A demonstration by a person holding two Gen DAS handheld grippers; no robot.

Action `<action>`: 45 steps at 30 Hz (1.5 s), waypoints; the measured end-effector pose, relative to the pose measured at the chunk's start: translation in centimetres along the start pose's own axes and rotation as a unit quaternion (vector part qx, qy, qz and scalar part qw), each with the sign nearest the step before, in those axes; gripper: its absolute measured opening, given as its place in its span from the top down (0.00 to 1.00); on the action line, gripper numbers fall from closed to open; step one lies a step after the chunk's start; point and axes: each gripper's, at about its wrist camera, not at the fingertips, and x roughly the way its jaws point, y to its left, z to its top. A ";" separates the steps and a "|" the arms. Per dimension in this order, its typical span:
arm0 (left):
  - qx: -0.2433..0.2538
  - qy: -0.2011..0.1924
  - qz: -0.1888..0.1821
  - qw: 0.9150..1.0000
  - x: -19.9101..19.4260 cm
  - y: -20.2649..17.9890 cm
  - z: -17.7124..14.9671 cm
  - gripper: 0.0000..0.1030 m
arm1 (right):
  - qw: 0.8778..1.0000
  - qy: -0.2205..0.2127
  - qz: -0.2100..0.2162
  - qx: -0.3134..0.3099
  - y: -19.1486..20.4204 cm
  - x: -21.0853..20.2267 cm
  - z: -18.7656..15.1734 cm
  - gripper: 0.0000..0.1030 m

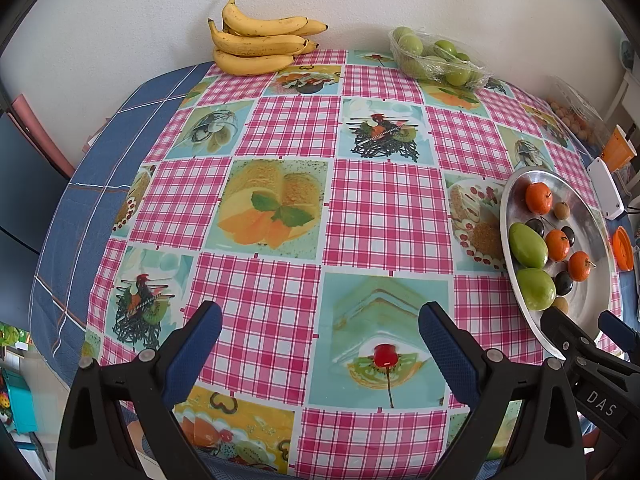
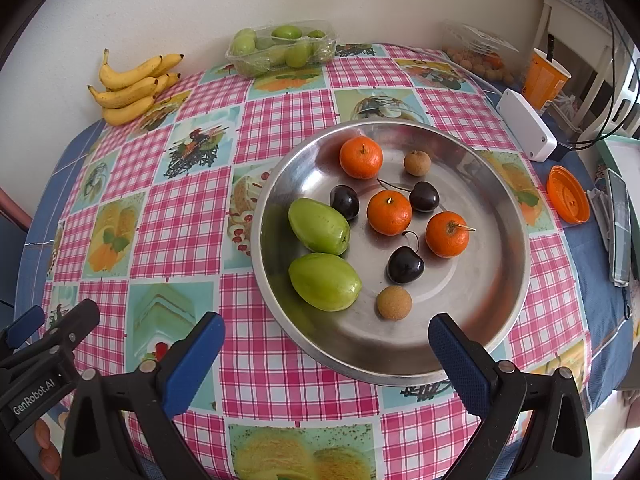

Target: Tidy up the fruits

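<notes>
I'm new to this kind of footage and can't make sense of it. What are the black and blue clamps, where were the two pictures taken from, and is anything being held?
The clamps are two hand-held grippers, each carrying its own camera. The left gripper looks over the tablecloth; the right gripper faces a metal bowl of tangerines, cherries and green fruits. Bananas and a fruit tray lie by the wall. Both grippers are open and hold nothing.
</notes>
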 end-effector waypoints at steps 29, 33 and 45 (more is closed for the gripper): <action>0.000 0.001 0.000 1.000 0.0 0.0 0.0 0.04 | 1.000 0.001 0.000 0.000 0.0 0.1 0.0 0.00; -0.001 0.001 0.002 1.000 0.0 0.0 0.0 0.04 | 1.000 0.001 0.000 0.000 0.0 0.1 0.0 0.00; -0.003 0.006 0.012 1.000 0.1 0.0 0.0 0.04 | 1.000 0.007 0.001 0.001 0.0 0.2 -0.3 0.00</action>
